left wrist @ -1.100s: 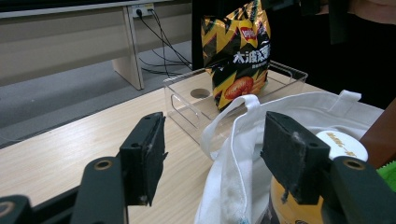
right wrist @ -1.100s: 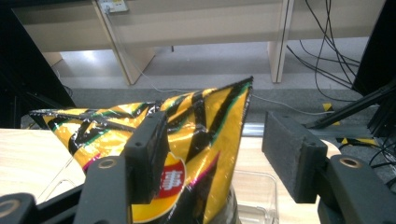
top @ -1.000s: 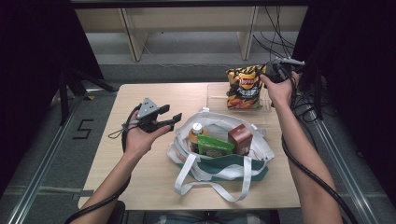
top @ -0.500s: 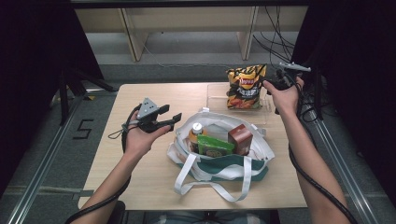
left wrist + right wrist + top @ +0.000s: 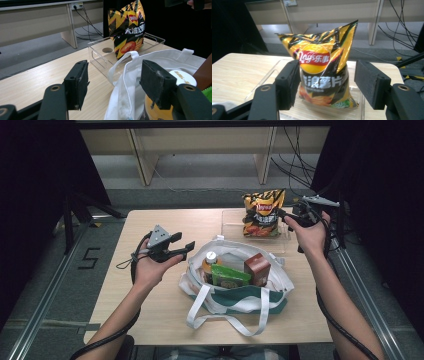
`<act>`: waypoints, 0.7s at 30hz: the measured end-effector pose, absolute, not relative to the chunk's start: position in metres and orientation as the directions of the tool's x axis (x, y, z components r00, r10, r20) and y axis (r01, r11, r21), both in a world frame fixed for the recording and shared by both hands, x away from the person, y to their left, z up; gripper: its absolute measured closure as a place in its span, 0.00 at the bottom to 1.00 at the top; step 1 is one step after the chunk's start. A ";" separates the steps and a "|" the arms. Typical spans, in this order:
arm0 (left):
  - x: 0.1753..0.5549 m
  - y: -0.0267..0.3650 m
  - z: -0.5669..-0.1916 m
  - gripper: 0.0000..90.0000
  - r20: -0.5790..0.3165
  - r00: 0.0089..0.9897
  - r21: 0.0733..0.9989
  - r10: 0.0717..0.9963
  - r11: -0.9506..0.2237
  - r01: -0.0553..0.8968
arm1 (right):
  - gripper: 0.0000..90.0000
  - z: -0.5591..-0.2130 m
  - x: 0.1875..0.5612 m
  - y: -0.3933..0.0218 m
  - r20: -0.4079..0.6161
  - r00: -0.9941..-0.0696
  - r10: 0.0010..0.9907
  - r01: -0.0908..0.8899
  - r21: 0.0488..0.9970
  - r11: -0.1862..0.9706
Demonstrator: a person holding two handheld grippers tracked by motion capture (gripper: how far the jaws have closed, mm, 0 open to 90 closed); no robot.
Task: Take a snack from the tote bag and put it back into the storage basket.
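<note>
Standing upright in the clear tray (image 5: pixel 283 236) at the table's far right, the chip bag (image 5: pixel 263 212) has its long axis vertical, its printed face toward the right gripper (image 5: pixel 325 85). That gripper's jaws are spread wide, gripping nothing. Being light, the bag could topple if bumped.

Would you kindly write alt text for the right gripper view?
A yellow and black bag of crisps stands upright in a clear plastic tray on a pale wooden table, seen between the open black right tongs. Grey floor and cables lie beyond.
</note>
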State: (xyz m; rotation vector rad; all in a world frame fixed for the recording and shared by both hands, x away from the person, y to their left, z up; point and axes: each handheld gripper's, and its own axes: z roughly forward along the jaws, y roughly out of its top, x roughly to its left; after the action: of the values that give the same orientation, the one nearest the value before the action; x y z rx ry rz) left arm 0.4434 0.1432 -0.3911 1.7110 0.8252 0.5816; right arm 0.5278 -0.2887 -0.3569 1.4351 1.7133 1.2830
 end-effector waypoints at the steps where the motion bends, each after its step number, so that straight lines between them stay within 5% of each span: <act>1: 0.443 0.143 -0.391 0.43 -0.026 0.637 0.959 0.770 -0.162 0.235 | 0.42 -0.357 0.524 -0.288 0.153 -0.277 0.949 0.414 0.910 -0.025; 21: 0.443 0.142 -0.391 0.43 -0.025 0.639 0.960 0.768 -0.161 0.231 | 0.43 -0.357 0.474 -0.285 0.148 -0.357 0.922 0.392 0.920 0.004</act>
State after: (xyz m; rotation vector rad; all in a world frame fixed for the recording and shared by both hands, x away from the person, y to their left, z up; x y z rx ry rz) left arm 0.4426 0.1422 -0.3908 1.7089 0.8208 0.5818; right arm 0.4744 -0.2845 -0.3570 1.3513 1.7727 1.3433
